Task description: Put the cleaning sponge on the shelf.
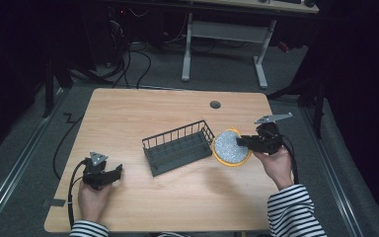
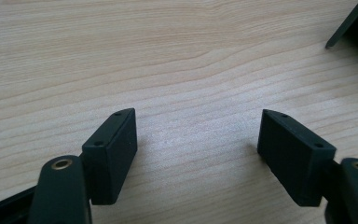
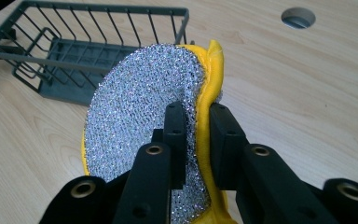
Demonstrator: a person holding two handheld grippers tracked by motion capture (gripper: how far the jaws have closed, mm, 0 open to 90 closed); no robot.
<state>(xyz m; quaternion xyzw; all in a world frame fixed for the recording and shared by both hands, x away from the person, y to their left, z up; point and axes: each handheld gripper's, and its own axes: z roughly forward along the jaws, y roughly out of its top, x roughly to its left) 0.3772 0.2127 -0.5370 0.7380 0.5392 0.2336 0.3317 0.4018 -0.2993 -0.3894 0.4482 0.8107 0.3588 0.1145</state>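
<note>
My right gripper (image 3: 196, 140) is clamped on the rim of a round scouring pad (image 3: 144, 121), silver mesh face with yellow backing, held tilted just right of the dark wire basket (image 1: 178, 146) at the table's middle. My left gripper (image 1: 103, 174) sits spread wide with nothing between its jaws, over bare wood at the near left of the wooden table (image 1: 128, 108). A cable hole (image 1: 215, 104) lies farther back.

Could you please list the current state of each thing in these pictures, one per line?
Left claw: open, nothing between its jaws, low over the table.
Right claw: shut on the sponge's edge.
Sponge: round, yellow with a silver mesh face, held tilted beside the basket.
Basket: dark wire, upright on the table, looks empty.
</note>
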